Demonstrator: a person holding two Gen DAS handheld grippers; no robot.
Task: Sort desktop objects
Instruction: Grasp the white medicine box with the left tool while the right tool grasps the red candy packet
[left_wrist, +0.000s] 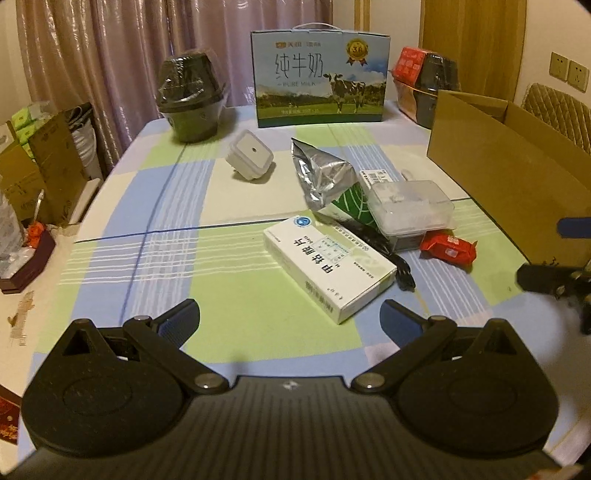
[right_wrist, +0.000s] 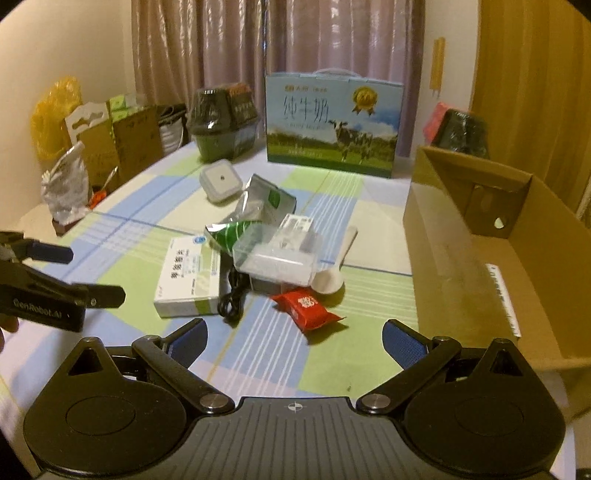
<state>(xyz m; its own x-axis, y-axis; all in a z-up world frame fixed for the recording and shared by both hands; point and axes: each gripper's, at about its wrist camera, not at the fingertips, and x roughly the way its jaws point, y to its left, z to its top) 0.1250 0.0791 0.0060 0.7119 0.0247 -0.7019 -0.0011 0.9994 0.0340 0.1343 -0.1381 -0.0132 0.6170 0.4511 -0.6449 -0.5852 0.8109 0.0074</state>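
Both tongs hang over the near edge of the checked tablecloth (left_wrist: 155, 206), each spread wide with nothing between its fingers. The left gripper (left_wrist: 290, 314) faces the white medicine box (left_wrist: 328, 267), which lies flat just beyond its fingertips and a little to the right. The right gripper (right_wrist: 293, 334) points at the red snack packet (right_wrist: 306, 304), lying just ahead of its open fingers, nearly centred between them. Behind the packet sits the heap: a clear plastic case (right_wrist: 277, 254) resting on other things, a white scoop (right_wrist: 332, 273) beside it, a black cable (right_wrist: 232, 295) between case and medicine box, and a silver and green foil bag (right_wrist: 255, 210) further back. A small white square container (right_wrist: 219, 179) stands apart behind that. The open cardboard box (right_wrist: 480, 236) is on the right, the milk carton (right_wrist: 332, 122) at the far edge
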